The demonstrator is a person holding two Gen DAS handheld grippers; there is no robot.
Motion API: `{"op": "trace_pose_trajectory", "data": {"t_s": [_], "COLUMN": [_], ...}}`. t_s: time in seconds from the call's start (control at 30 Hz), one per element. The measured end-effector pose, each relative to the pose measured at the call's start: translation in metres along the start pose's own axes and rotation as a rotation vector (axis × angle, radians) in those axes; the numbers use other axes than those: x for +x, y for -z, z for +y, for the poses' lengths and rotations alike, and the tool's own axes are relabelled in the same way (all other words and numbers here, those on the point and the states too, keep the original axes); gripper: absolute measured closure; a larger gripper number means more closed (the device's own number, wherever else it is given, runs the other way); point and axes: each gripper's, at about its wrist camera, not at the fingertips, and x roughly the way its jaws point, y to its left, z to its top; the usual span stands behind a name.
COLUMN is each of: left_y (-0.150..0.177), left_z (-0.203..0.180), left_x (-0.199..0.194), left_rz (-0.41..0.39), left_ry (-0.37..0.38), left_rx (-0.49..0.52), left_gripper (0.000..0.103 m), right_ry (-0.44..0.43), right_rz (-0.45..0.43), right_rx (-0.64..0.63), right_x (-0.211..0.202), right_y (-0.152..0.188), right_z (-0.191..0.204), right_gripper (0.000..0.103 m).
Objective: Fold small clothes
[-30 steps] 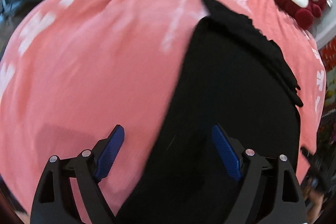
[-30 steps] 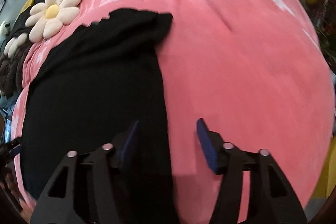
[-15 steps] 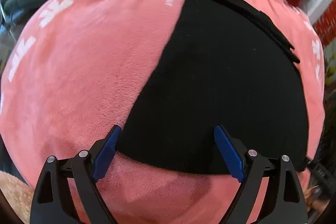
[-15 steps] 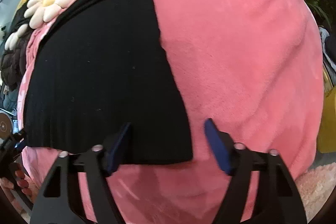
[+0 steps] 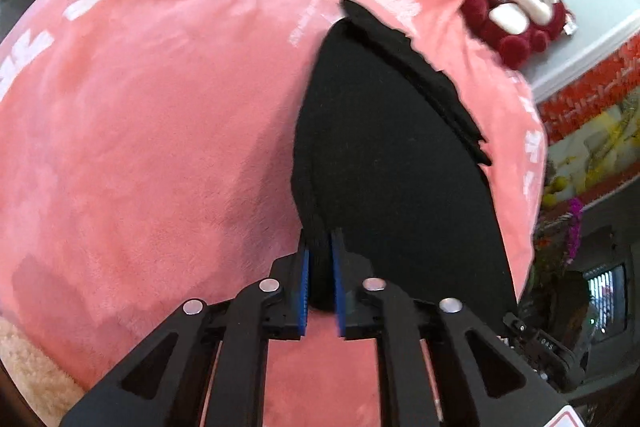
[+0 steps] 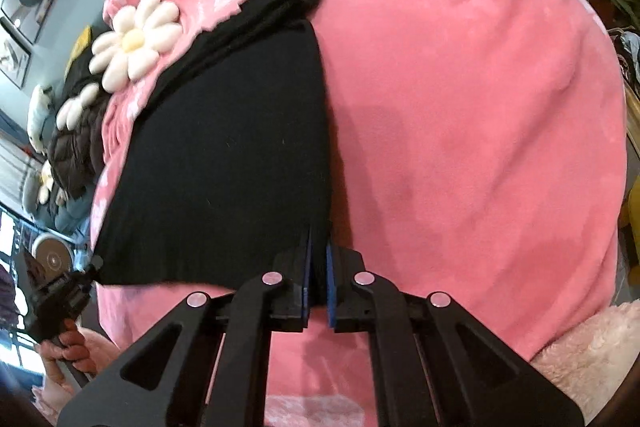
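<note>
A black knit garment (image 5: 392, 167) lies flat on a pink fleece blanket (image 5: 140, 127). Its far edge is bunched in a ridge. In the left wrist view my left gripper (image 5: 320, 239) is closing its jaws on the garment's near left corner, and the blue pads pinch a fold of cloth. In the right wrist view my right gripper (image 6: 318, 247) is shut on the near right corner of the same garment (image 6: 224, 167). The left gripper (image 6: 60, 291) also shows there at the lower left, held by a hand.
A white daisy cushion (image 6: 132, 43) sits at the blanket's (image 6: 460, 107) far edge beside dark clothing (image 6: 76, 147). A red plush toy (image 5: 516, 19) lies at the far right corner. A fluffy pale rug (image 6: 588, 347) lies below the blanket's near edge.
Both grippers drew back to the garment's near hem and went from wide open to closed on its two near corners. The corners now lift slightly into the jaws.
</note>
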Motion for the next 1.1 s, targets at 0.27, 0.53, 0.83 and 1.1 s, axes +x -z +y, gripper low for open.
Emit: {"op": "trace_pose_trajectory", "data": {"t_s": [0.27, 0.53, 0.83, 1.1], "left_y": [-0.004, -0.005, -0.008, 0.016], "left_z": [0.026, 0.020, -0.003, -0.001], "left_x": [0.021, 0.029, 0.005, -0.057], "left_rz": [0.018, -0.069, -0.051, -0.057], "left_ry": [-0.098, -0.083, 0.134, 0.183], "left_rx": [-0.157, -0.117, -0.020, -0.051], "left_gripper": [0.043, 0.030, 0.097, 0.103], "right_ry": [0.039, 0.048, -0.175, -0.210], "right_rz": [0.049, 0.011, -0.029, -0.064], "right_rx": [0.039, -0.002, 0.130, 0.099], "right_x": [0.027, 0.037, -0.010, -0.073], "right_y": [0.002, 0.001, -0.007, 0.008], "right_z": [-0.002, 0.008, 0.000, 0.003], "right_gripper": [0.073, 0.063, 0.099, 0.099]}}
